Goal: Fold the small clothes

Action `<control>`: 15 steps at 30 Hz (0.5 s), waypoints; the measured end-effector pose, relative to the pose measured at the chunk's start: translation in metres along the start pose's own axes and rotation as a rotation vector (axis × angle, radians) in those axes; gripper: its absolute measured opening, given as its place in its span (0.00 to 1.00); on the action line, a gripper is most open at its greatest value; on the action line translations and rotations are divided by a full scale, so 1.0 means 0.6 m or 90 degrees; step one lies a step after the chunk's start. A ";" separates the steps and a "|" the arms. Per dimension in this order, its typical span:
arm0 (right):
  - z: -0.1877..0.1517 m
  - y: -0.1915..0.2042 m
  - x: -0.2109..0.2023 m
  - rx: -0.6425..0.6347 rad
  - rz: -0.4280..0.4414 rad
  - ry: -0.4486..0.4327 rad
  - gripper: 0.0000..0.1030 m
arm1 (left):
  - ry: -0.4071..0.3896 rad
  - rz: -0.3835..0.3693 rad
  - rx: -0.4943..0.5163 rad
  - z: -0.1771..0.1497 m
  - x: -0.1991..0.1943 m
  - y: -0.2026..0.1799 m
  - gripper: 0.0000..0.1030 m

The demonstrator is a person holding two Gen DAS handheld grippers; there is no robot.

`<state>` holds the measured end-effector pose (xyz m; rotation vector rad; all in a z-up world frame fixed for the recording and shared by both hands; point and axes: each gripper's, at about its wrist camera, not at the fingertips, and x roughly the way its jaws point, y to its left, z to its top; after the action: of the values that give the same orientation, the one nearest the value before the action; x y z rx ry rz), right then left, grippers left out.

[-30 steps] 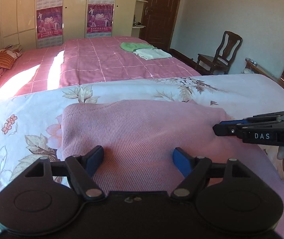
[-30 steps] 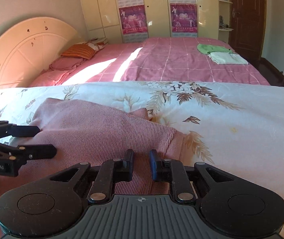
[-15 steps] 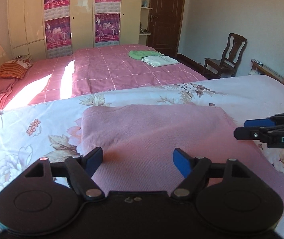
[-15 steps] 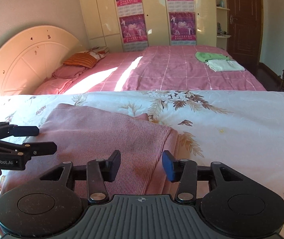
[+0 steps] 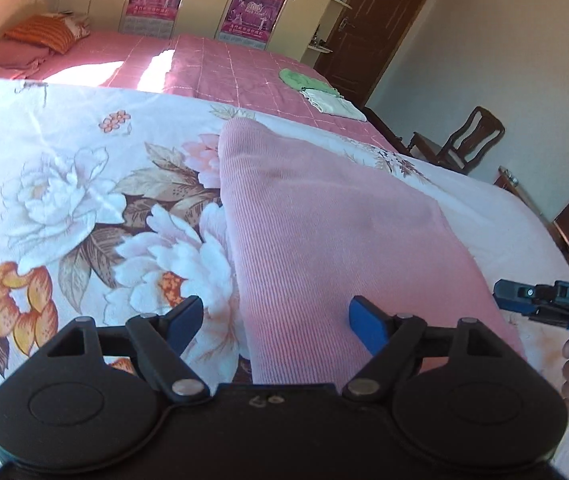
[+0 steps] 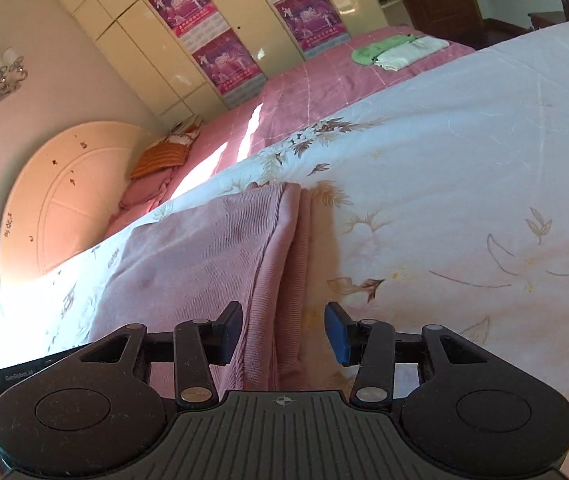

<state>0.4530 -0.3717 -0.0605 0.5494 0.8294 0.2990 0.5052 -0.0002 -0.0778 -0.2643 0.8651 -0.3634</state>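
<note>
A pink ribbed garment lies folded flat on the floral bedspread. My left gripper is open over the garment's near left edge, holding nothing. In the right wrist view the same garment shows its layered right edge. My right gripper is open above that edge, empty. The right gripper also shows at the right edge of the left wrist view, beside the garment.
A second bed with a pink checked cover stands behind, with a folded green and white pile on it. A wooden chair and a dark door are at the far right. Pillows lie by the round headboard.
My right gripper has opened and let go of the garment's edge. Both grippers have tilted and drawn apart, the left towards the garment's left edge, the right along its right edge.
</note>
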 end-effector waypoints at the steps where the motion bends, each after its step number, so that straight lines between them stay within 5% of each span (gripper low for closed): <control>1: 0.000 -0.002 0.006 0.006 0.016 0.019 0.44 | 0.004 -0.005 -0.009 -0.002 0.005 0.004 0.78; 3: -0.008 -0.006 0.029 0.002 0.003 0.057 0.44 | 0.014 -0.003 -0.012 -0.004 0.015 0.009 0.79; 7: -0.006 0.020 0.020 -0.044 -0.052 0.000 0.44 | 0.011 0.002 0.000 0.003 0.009 0.005 0.78; 15: 0.003 -0.021 0.043 0.024 0.043 0.058 0.44 | 0.030 -0.092 -0.066 0.001 0.021 0.031 0.77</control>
<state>0.4717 -0.3711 -0.0826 0.6036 0.9072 0.3724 0.5172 0.0114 -0.0932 -0.4177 0.9155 -0.4611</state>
